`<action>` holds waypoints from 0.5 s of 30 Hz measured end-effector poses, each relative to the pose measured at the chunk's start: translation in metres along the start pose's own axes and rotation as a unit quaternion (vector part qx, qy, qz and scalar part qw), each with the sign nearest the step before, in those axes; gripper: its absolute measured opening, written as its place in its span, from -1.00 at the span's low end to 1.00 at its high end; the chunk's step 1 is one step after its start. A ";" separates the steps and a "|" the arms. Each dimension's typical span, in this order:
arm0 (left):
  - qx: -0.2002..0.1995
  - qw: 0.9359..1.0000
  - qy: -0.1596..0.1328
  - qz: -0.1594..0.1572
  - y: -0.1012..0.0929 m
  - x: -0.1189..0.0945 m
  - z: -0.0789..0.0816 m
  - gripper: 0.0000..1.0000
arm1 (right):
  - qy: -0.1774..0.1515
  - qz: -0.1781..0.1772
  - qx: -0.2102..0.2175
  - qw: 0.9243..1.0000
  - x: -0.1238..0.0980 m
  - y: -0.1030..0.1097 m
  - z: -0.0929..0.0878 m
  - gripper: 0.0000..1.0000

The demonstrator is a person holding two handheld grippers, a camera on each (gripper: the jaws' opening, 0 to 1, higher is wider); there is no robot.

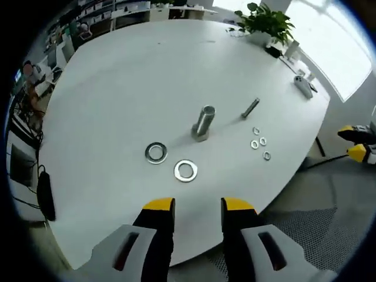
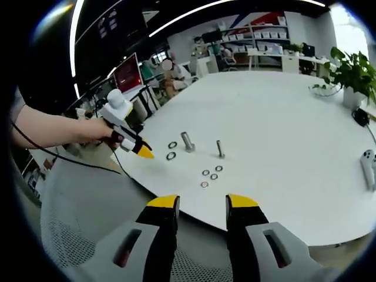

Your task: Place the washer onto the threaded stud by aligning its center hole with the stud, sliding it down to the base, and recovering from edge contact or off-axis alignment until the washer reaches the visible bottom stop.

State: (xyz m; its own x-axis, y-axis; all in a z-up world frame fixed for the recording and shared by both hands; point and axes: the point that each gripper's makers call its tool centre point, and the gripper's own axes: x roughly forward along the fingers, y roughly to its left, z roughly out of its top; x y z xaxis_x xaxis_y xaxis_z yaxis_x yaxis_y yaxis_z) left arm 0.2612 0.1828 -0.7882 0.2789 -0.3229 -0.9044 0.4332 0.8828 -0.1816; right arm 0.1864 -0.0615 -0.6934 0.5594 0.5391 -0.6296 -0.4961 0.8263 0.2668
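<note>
Left gripper view: the left gripper (image 1: 198,205) hovers over the near edge of the round white table (image 1: 117,94), jaws parted and holding nothing. Straight ahead of the jaws lie 2 large washers: the nearer washer (image 1: 185,170) just inside the near edge, and a second large washer (image 1: 155,153) just beside it, a little farther in and to the left. Beyond them stands the large threaded stud (image 1: 203,123), upright on its hex base, near the table's middle. To its right a smaller bolt (image 1: 250,108) lies on its side, with 4 small washers (image 1: 259,143) clustered nearer the right edge. The right gripper's yellow tips (image 1: 356,143) show off the table's right edge.

Right gripper view: the right gripper (image 2: 200,205) is off the table, below its near edge, jaws apart and empty. The left gripper (image 2: 138,148), held in a person's hand (image 2: 97,130), hovers at the table's left edge, its tips just beside the 2 large washers.

The left gripper is clearly the nearer one. The nearer washer lies flat, directly in line with its jaws, and the stud's vertical axis stands just beyond, so the pick will probably need the jaws tipped down onto the washer's rim.
</note>
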 end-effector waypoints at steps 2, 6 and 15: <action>0.007 1.000 0.005 0.003 -0.001 0.003 0.004 -0.41 | -0.001 0.001 0.001 1.000 0.000 0.000 0.001 -0.33; 0.025 0.999 0.020 0.006 0.001 0.015 0.011 -0.40 | -0.005 0.001 0.001 1.000 0.000 0.000 0.002 -0.34; 0.062 0.996 0.057 0.018 0.002 0.036 0.012 -0.35 | -0.008 0.000 0.005 1.000 -0.001 -0.001 0.003 -0.34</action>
State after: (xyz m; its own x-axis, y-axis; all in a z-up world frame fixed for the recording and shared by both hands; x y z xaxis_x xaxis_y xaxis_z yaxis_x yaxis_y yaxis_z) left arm 0.2820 0.1688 -0.8168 0.2011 -0.2442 -0.9486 0.5291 0.8421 -0.1046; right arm 0.1883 -0.0622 -0.6913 0.5705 0.5417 -0.6174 -0.4897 0.8278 0.2738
